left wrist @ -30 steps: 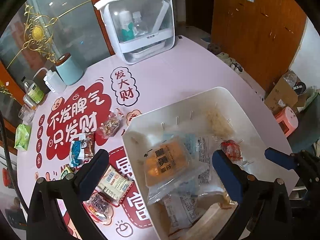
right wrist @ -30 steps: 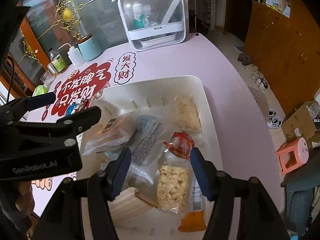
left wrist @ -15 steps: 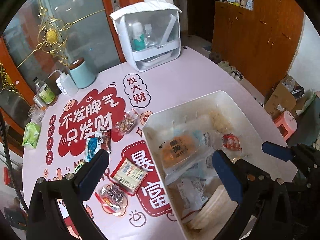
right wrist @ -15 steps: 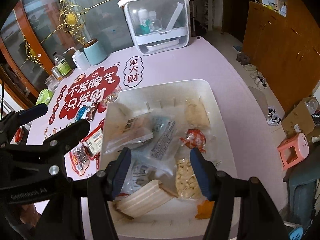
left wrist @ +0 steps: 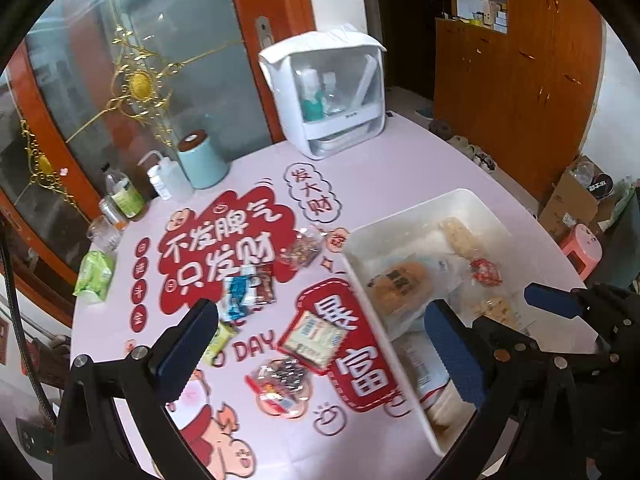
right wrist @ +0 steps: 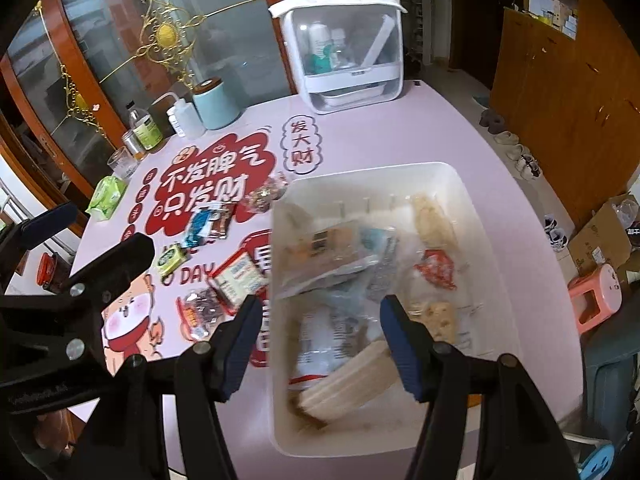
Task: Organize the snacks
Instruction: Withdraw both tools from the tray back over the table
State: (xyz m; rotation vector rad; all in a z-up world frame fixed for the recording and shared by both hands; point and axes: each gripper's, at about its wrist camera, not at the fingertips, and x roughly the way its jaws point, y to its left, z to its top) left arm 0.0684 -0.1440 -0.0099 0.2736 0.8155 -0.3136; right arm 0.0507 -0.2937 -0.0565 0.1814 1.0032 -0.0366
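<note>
both grippers, left (left wrist: 320,344) and right (right wrist: 320,340), hung released and empty above the table (left wrist: 400,168); packets filled the bin (right wrist: 492,240), others lay loose beside it.

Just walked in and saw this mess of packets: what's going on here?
A person with a gripper in each hand is sorting snacks into the white bin on the pink table. Several packets already lie inside it; others, like the blue packet, remain loose on the table. The left gripper and right gripper both hang open and empty above.
</note>
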